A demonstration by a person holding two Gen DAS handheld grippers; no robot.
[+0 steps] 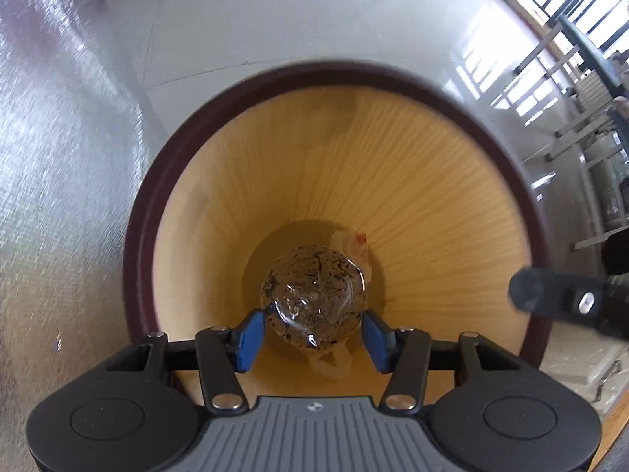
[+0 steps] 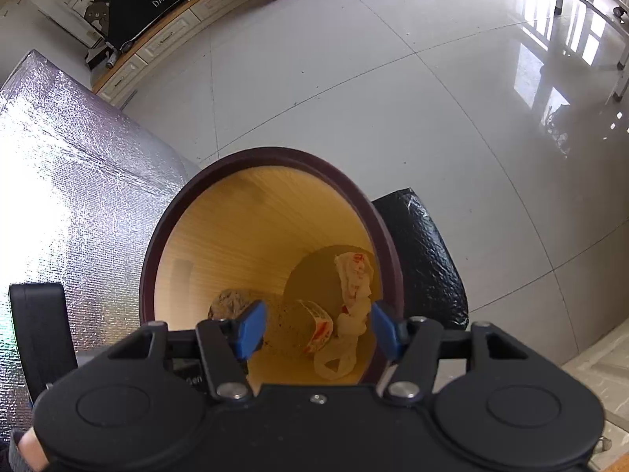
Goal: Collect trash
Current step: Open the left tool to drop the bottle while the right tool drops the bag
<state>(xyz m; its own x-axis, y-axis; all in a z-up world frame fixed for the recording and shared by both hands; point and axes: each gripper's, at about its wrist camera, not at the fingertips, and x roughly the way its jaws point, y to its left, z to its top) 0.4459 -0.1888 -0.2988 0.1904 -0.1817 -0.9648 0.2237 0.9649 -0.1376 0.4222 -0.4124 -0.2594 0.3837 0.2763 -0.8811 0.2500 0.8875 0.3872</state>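
Observation:
A round trash bin with a dark brown rim [image 1: 135, 212] and yellow inner wall stands on the floor; it also shows in the right wrist view [image 2: 157, 236]. Inside lies a clear plastic bottle [image 1: 314, 295] with dark specks and a red-and-white label [image 2: 320, 326], next to crumpled white wrappers [image 2: 355, 275]. My left gripper [image 1: 312, 334] is open right above the bin mouth, its blue pads [image 1: 251, 334] either side of the bottle without touching. My right gripper [image 2: 314, 330] is open and empty above the bin.
A silver foil-covered block [image 2: 59, 196] stands left of the bin, a black foil-covered block [image 2: 424, 255] to its right. Glossy tiled floor [image 2: 393, 98] spreads beyond. A cabinet with a black sign [image 2: 137, 4] stands far back left; metal table legs [image 2: 621, 67] at right.

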